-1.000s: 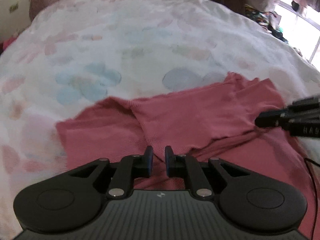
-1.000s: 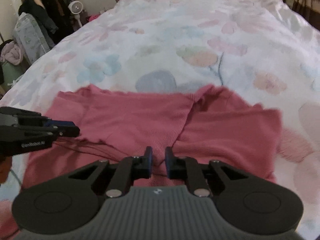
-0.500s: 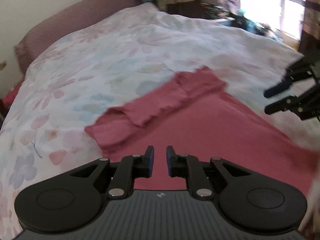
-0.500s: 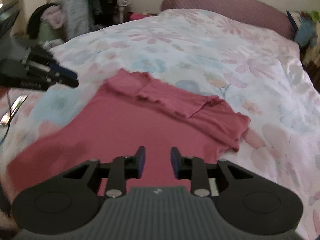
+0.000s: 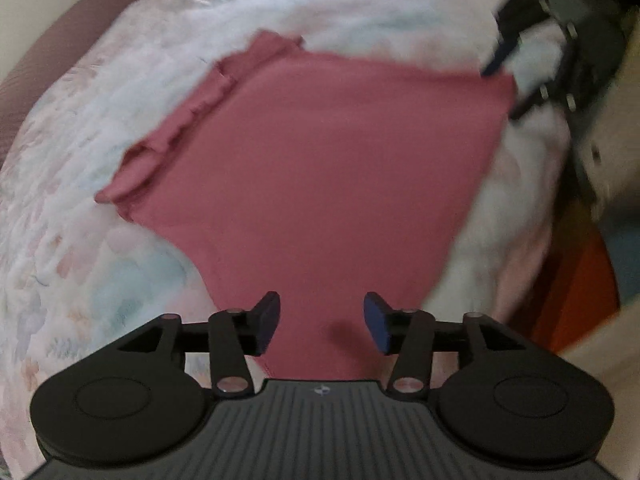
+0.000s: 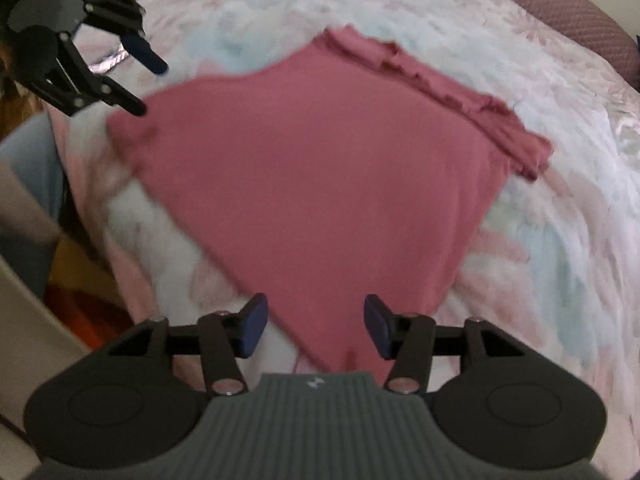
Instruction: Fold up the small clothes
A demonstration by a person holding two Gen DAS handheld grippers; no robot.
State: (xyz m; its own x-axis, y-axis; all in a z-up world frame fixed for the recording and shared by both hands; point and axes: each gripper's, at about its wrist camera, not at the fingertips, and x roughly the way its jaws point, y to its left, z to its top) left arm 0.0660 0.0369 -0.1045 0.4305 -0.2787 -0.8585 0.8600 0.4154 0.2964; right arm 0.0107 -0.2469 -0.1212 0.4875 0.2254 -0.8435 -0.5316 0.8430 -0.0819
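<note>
A rose-pink garment [image 5: 328, 160] lies spread flat on the floral bedspread [image 5: 80, 240], its sleeves folded in along the far edge [image 6: 460, 92]. My left gripper [image 5: 320, 320] hovers over one near corner of the garment. Its jaws are opening, the cloth lies below the gap, and the pads do not press on it. My right gripper [image 6: 316, 320] hovers over the other near corner, its jaws also opening with nothing pinched. Each gripper shows in the other's view: the right gripper [image 5: 504, 92] at the upper right, the left gripper [image 6: 150, 90] at the upper left.
A mauve padded headboard [image 6: 580, 12] closes the far end of the bed. The near bed edge drops to an orange-brown floor [image 5: 580, 292]. A blue-grey object [image 6: 32, 168] and a pale furniture edge [image 6: 32, 304] sit beside the bed. Both views are motion-blurred.
Both grippers have pulled back from the folded sleeves to the garment's near corners, rolled, and gone from almost shut to open. The garment body now lies stretched flat.
</note>
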